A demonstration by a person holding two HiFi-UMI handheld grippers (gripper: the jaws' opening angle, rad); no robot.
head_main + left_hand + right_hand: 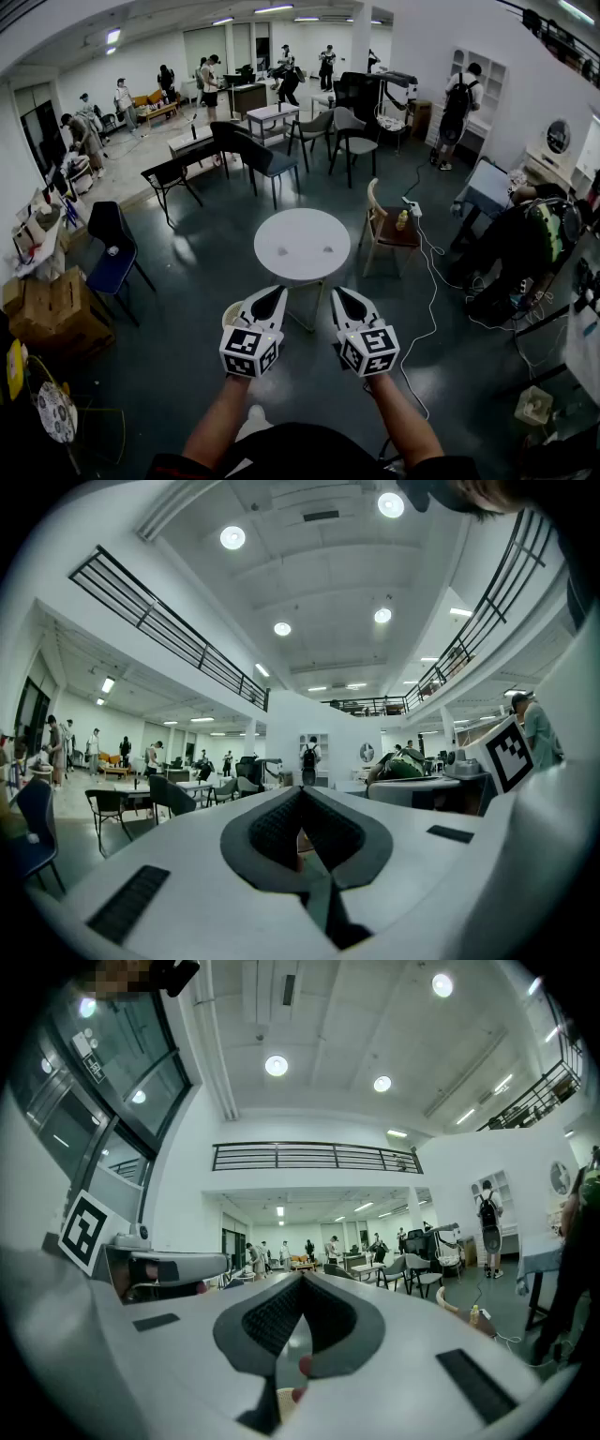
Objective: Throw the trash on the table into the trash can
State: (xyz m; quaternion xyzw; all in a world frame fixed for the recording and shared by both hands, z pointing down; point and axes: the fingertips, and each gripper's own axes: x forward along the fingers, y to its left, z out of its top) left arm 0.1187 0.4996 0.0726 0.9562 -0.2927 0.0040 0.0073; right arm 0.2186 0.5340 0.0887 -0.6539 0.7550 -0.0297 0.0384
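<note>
A round white table stands straight ahead in the head view. Two small bits of trash lie on it, one at the left and one at the right. A pale round trash can peeks out low beside the table, partly hidden by my left gripper. My right gripper is level with the left; both hang short of the table's near edge. Both are shut and hold nothing. In the left gripper view and the right gripper view, the dark pads meet at the tips.
A wooden chair with a yellow bottle stands right of the table. A white cable snakes over the floor there. A blue chair and cardboard boxes are at the left. A person sits at the right.
</note>
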